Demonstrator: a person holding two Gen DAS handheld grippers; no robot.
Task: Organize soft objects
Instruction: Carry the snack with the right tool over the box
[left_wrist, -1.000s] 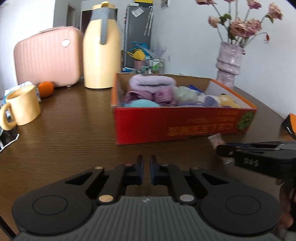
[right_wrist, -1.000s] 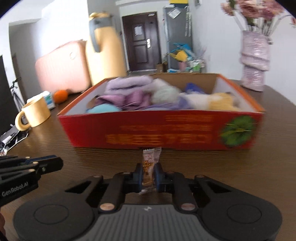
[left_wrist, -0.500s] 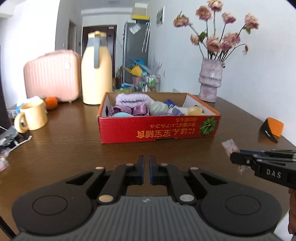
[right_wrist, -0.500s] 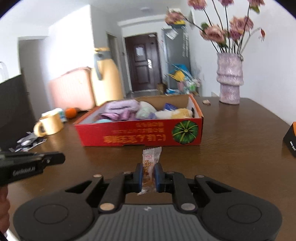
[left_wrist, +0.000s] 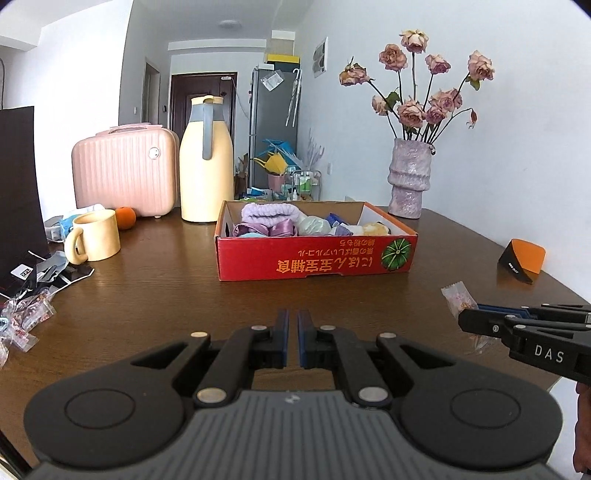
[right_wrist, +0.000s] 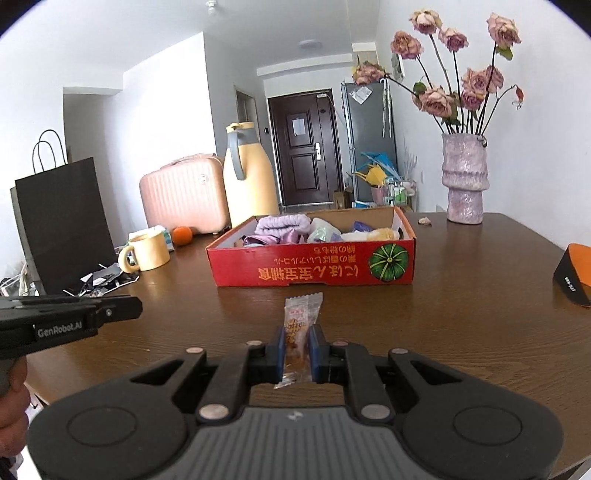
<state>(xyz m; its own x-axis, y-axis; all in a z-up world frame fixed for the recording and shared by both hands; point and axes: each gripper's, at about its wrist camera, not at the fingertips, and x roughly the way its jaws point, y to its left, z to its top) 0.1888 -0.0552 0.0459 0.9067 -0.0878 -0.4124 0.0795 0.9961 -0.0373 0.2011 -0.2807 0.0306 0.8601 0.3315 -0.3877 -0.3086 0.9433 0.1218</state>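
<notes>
Right gripper (right_wrist: 297, 345): fingers pinch a snack packet (right_wrist: 300, 325) between the blue pads; the packet stands upright, its crimped top poking out past the fingertips toward 12 o'clock and its lower end hanging behind them.
Left gripper (left_wrist: 291, 341): fingers pressed nearly together, only a thin slit between the pads, nothing in them.
Packet in the left wrist view: at 3 o'clock, sticking up from the right gripper's fingers (left_wrist: 480, 319), above the worktop (left_wrist: 166, 295).
Red box (right_wrist: 314, 264): on the worktop at 12 o'clock from both grippers, well apart from the packet; soft items fill it, a lilac folded cloth (right_wrist: 282, 223) at its far left, pale and yellow pieces to the right.
Around the box: yellow mug (left_wrist: 96, 236) at 10 o'clock, cream thermos jug (left_wrist: 206, 162) and pink case (left_wrist: 123, 170) behind, vase (left_wrist: 409, 177) of dried roses at 1 o'clock.
Loose packets (left_wrist: 26, 317): at the worktop's left edge, 9 o'clock.
</notes>
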